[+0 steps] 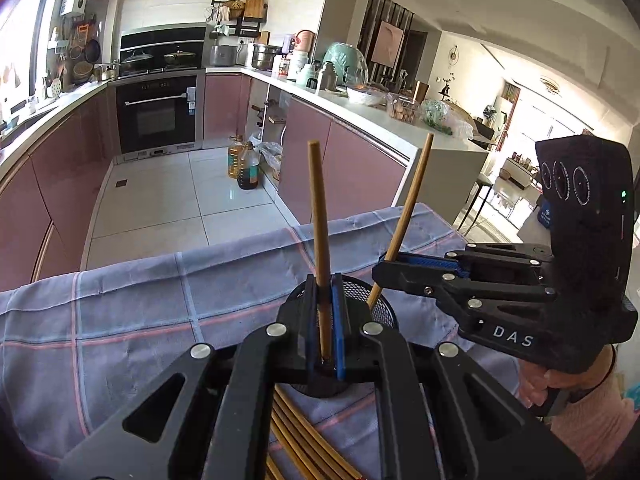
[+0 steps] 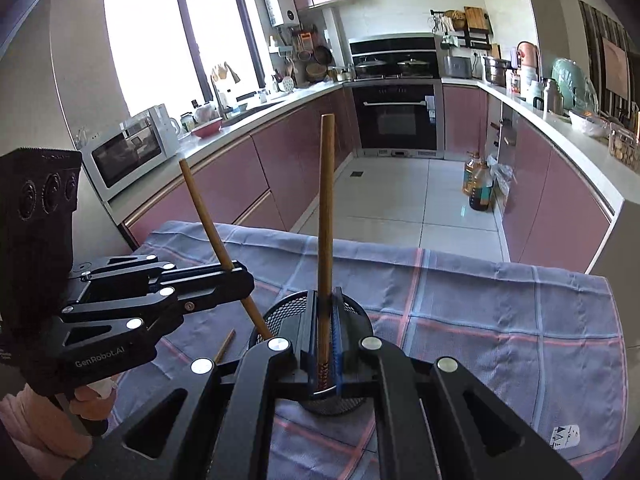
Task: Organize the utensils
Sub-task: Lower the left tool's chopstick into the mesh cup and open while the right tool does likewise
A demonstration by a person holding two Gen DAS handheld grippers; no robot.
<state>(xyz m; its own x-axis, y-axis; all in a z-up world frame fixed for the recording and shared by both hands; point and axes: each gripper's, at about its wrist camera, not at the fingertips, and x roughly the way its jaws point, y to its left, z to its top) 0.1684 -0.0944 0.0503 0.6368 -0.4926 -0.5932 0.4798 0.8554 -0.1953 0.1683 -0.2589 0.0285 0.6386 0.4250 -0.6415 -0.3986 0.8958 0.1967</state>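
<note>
My left gripper (image 1: 325,280) is shut on a wooden chopstick (image 1: 320,232), held upright over the black mesh cup (image 1: 382,312). My right gripper (image 2: 327,300) is shut on a second chopstick (image 2: 325,220), also upright over the mesh cup (image 2: 280,316). In the left wrist view the right gripper (image 1: 386,268) reaches in from the right with its chopstick (image 1: 412,196) slanting into the cup. In the right wrist view the left gripper (image 2: 240,276) comes in from the left with its chopstick (image 2: 212,220) angled into the cup. Several loose chopsticks (image 1: 296,440) lie on the cloth below the left gripper.
The cup stands on a table under a blue checked cloth (image 2: 500,320). One chopstick (image 2: 225,344) lies on the cloth left of the cup. Beyond the table edge are the tiled floor, oil bottles (image 1: 244,164), pink cabinets and an oven (image 2: 396,116).
</note>
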